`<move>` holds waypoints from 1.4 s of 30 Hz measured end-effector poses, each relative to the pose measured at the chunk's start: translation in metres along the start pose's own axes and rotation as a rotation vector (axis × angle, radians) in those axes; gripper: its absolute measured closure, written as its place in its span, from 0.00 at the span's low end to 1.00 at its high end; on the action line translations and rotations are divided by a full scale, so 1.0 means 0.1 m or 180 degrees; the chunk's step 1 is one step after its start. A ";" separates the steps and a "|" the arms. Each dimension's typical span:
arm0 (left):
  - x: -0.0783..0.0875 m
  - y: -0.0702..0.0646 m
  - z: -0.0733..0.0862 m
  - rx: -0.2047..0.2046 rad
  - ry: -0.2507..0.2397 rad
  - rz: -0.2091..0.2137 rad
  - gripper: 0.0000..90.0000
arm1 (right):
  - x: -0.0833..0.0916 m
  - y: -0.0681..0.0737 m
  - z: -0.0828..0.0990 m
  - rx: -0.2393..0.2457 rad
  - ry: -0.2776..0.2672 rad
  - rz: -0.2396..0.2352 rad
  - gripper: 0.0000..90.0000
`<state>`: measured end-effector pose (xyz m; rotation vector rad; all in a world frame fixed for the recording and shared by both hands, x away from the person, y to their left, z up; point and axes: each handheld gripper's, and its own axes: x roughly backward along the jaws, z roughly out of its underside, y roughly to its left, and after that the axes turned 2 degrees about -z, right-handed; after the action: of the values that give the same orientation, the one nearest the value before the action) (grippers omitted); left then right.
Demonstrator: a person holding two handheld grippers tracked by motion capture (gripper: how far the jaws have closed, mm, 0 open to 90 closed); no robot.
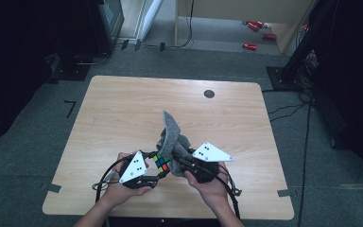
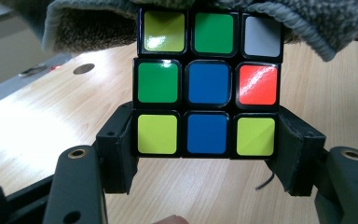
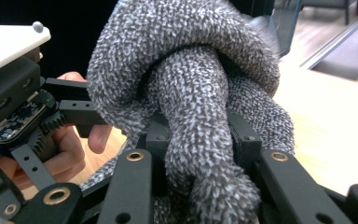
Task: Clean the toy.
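Figure: wiping a puzzle cube with a cloth, both held above the near middle of the table (image 1: 123,109).

Nearest me, my left gripper (image 1: 157,171) is clamped on the puzzle cube (image 2: 208,84). Its two jaws press the bottom row of tiles from either side, so the upper two rows stand clear. I judge the cube light and rigid, but its glossy tiles are slippery and its layers can twist. The hold is therefore best kept low, square on opposite flat faces and away from the corners, as it is here.

Just beside it, my right gripper (image 1: 179,163) is clenched on a bunched fold of the grey cloth (image 3: 186,88). The fold is squeezed between the jaws, and the rest loops over them. The cloth looks soft, limp and light, with a nubby weave that should resist slipping. It will sag and trail, so I judge a thick gathered wad the right place to hold, not a loose edge.

Farther off, the cloth drapes over the cube's top, and one corner stands up beyond both grippers.
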<state>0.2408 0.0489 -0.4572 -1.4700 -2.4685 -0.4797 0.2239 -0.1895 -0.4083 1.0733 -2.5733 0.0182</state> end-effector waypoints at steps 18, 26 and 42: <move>0.11 0.17 0.03 0.0352 -0.0269 0.0071 0.39 | 0.03 -0.21 0.10 -0.0243 -0.0047 0.0131 0.75; 0.18 0.26 0.06 0.0750 -0.0674 0.0308 0.39 | -0.02 -0.27 0.16 -0.0545 -0.0149 -0.0268 0.75; 0.19 0.27 0.04 0.0844 -0.0771 0.0481 0.39 | -0.07 -0.25 0.20 -0.0551 -0.0133 -0.0450 0.76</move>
<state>0.2551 0.0776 -0.4499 -1.6653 -2.4505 0.0571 0.2389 -0.2054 -0.4320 1.1966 -2.4752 -0.2599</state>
